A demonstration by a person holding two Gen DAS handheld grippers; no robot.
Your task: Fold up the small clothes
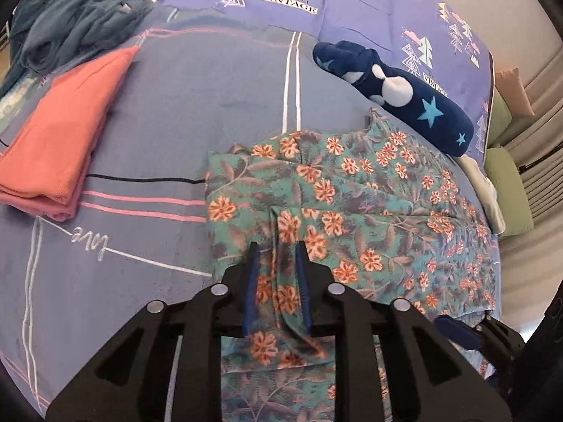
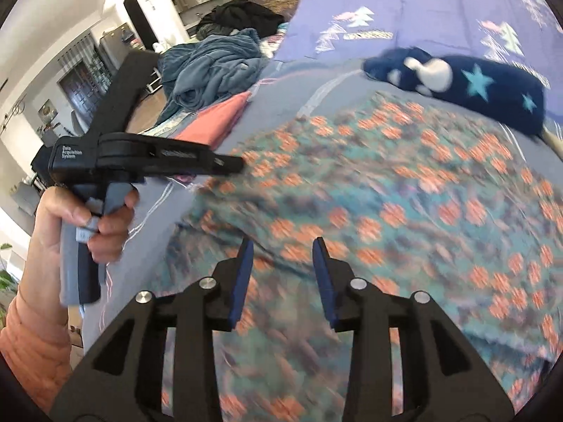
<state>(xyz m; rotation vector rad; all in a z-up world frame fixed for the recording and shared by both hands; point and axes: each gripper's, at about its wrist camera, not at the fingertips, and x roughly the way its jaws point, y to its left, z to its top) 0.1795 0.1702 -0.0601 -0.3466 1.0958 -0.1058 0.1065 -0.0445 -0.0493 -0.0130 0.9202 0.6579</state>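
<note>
1. A teal garment printed with orange flowers and grey-purple leaves (image 1: 352,190) is seen spread on a grey-blue bedsheet with pink, white and black stripes (image 1: 197,105); it fills the middle and right of both views.
2. A raised fold of the floral fabric is seen running between the blue-padded fingers of the left gripper (image 1: 276,256). The fingers stand a little apart; whether the pads press on the fold cannot be told from the left wrist view.
3. The right gripper (image 2: 283,246) is held over the same floral garment (image 2: 387,193) with its fingers apart and nothing clamped; the cloth lies below the gap. This view is blurred.
4. In the right wrist view the left gripper's black body is seen from the side, its grey handle gripped by a hand (image 2: 88,225) coming out of an orange padded sleeve (image 2: 31,344).
5. A folded salmon-pink cloth (image 1: 59,140) lies on the sheet to the left of the garment, apart from it.
6. A navy plush item with light-blue stars and white patches (image 1: 404,98) lies just beyond the garment's far right edge.
7. A crumpled slate-blue fleece blanket (image 1: 74,14) is heaped at the far left.
8. A purple quilt printed with white trees and the word "VINTAGE" (image 1: 352,7) covers the far side of the bed.
</note>
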